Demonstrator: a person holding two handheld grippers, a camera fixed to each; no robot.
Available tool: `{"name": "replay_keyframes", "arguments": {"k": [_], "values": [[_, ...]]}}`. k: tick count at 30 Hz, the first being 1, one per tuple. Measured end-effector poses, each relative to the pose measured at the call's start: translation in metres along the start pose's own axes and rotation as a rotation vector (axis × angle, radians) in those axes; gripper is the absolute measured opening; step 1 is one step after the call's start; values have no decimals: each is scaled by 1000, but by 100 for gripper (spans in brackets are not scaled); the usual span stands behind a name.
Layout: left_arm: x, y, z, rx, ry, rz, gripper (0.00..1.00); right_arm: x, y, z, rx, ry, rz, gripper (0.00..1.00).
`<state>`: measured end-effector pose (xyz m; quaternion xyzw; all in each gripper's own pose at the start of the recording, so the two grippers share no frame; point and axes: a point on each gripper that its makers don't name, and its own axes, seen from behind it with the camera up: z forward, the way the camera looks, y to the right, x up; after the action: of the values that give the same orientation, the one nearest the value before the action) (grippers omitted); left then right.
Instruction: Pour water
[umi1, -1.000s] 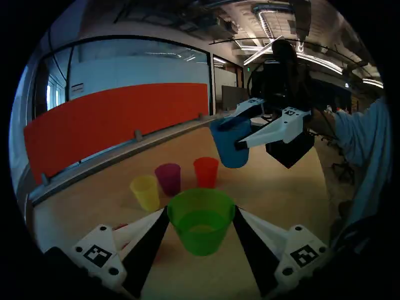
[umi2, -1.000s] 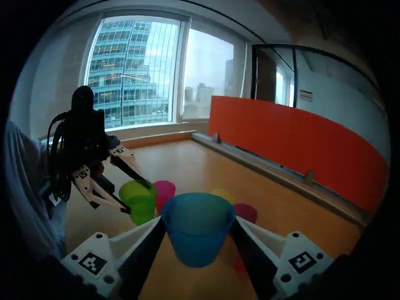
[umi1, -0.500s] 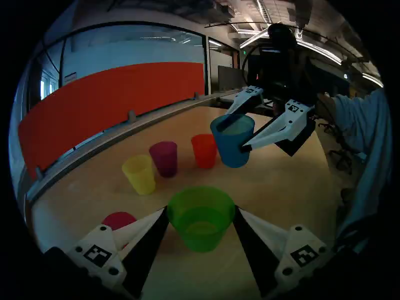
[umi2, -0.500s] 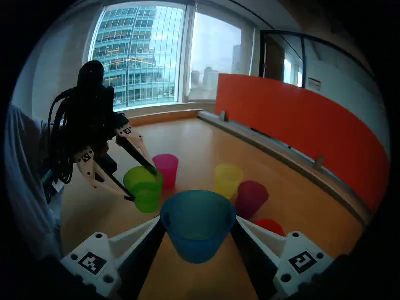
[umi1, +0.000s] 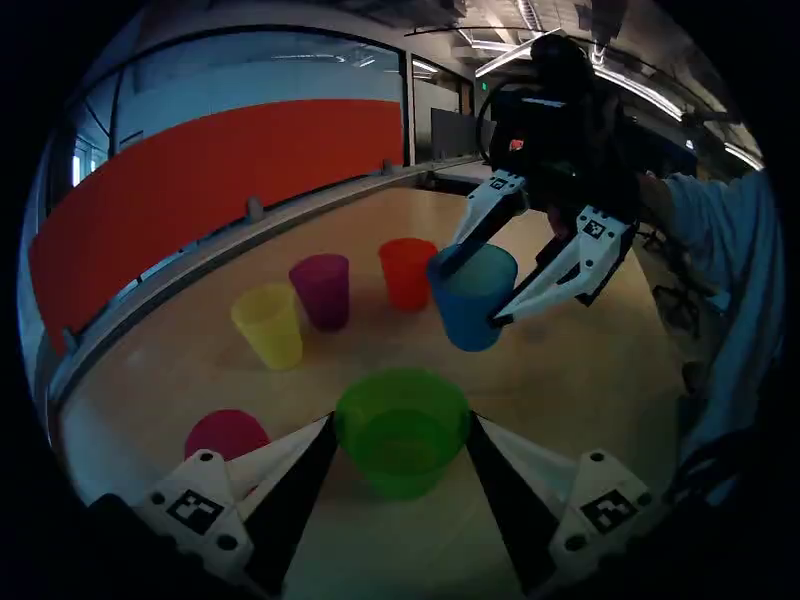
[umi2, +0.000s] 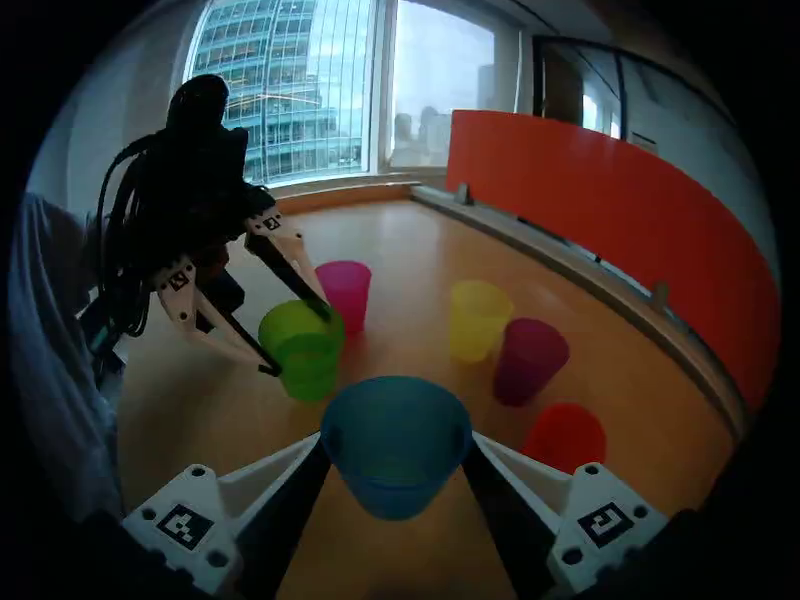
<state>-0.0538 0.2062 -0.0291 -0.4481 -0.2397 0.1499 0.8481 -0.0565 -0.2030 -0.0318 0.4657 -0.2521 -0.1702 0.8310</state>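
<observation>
Counting six cups, two grippers — left gripper (umi1: 400, 428) pinches green cup (umi1: 402, 455), right gripper (umi2: 396, 440) pinches blue cup (umi2: 395, 470); yellow cup (umi1: 268, 325), purple cup (umi1: 321, 290), red cup (umi1: 404, 272) and pink cup (umi1: 227, 435) stand beyond the jaws. Both grippers sit lower than before.

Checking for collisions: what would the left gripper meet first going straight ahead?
Probably the orange plastic cup; the blue plastic cup in the right gripper hangs just beside that line, depth unclear.

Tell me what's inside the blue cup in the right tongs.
The blue cup, clamped in the right tongs, shows bare inner walls and no solid thing inside. Its bottom is dim, so whether clear water lies there cannot be told.
</observation>
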Motion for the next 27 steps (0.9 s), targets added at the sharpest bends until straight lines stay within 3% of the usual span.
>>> {"name": "replay_keyframes", "arguments": {"k": [15, 27], "values": [[-9, -2, 10, -7, -23, 9, 89, -17, -5, 7, 10, -38, -3, 91], [-16, -4, 6, -3, -15, -11, 89, -22, -9, 10, 9, -39, -2, 91]]}}
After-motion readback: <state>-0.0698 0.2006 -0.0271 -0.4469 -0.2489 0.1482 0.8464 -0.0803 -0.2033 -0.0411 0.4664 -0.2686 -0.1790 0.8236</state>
